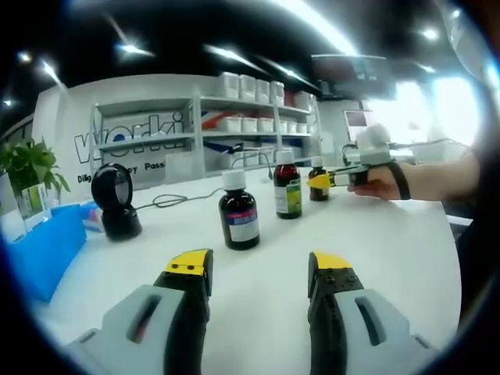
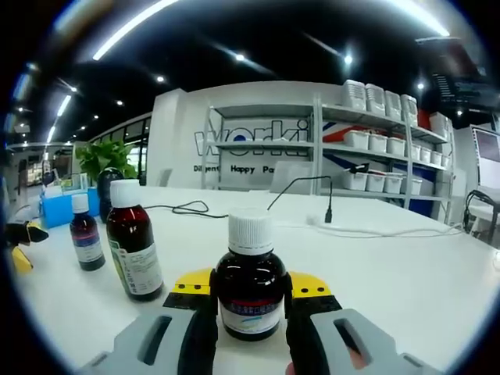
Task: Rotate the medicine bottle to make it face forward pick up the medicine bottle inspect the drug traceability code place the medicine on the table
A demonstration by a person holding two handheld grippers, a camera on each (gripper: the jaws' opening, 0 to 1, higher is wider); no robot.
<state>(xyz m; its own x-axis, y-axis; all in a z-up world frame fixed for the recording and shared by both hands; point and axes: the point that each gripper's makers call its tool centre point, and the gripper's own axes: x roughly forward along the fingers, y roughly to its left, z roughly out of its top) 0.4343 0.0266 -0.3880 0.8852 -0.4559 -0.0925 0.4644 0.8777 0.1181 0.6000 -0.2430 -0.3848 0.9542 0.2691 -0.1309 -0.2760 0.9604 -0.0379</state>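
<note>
1. On a white table (image 1: 406, 258), 3 dark medicine bottles with white caps stand upright in a loose row, seen in the left gripper view: the nearest bottle (image 1: 238, 211) with a pale label, a middle bottle (image 1: 287, 186) with a green label, and a far bottle (image 1: 318, 180).
2. The left gripper (image 1: 260, 273) hangs over bare tabletop with its yellow-tipped jaws spread wide and nothing between them, short of the nearest bottle.
3. The right gripper (image 2: 250, 308), held by a person's hand (image 1: 383, 183), has its jaws set on both sides of the far bottle (image 2: 250, 285); whether they press the glass cannot be told.
4. Behind the bottles stand a black scanner (image 1: 116, 201), a blue bin (image 1: 47, 250), a potted plant (image 1: 30, 168) and white shelving (image 1: 250, 125) with boxes.
</note>
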